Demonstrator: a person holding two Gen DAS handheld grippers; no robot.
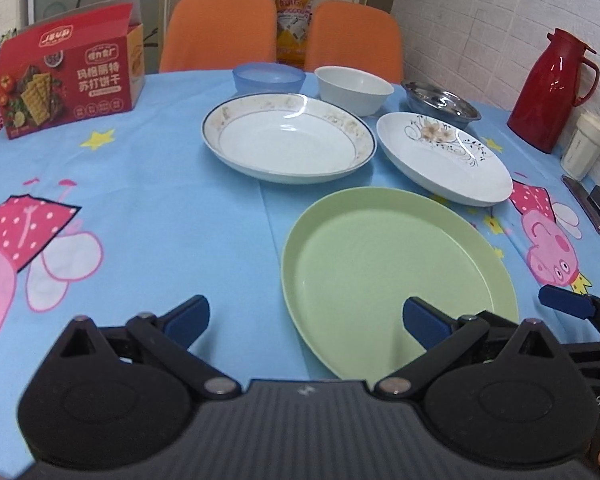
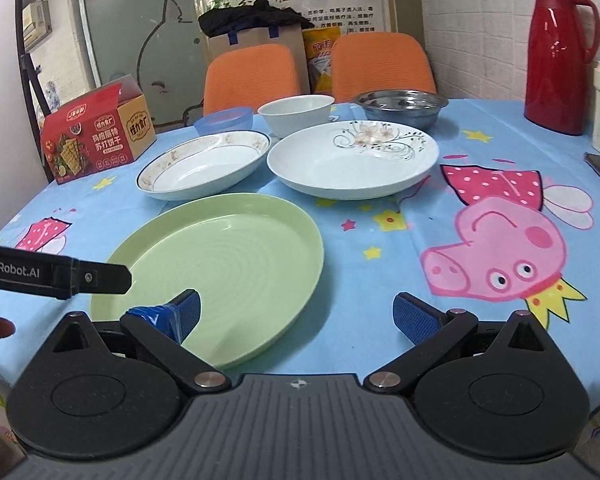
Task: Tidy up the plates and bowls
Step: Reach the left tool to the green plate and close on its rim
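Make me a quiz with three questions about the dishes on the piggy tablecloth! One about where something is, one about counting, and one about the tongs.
1. Which dish lies nearest the tongs?
A. steel bowl
B. green plate
C. blue bowl

2. How many bowls stand at the far side of the table?
A. one
B. three
C. five

3. How are the right tongs?
A. open, holding nothing
B. shut on a plate
C. shut on a bowl

Answers:
1. B: the green plate lies just before both tongs.
2. B: blue bowl, white bowl and steel bowl stand in a row.
3. A: the right tongs have their blue pads wide apart, with nothing between them.
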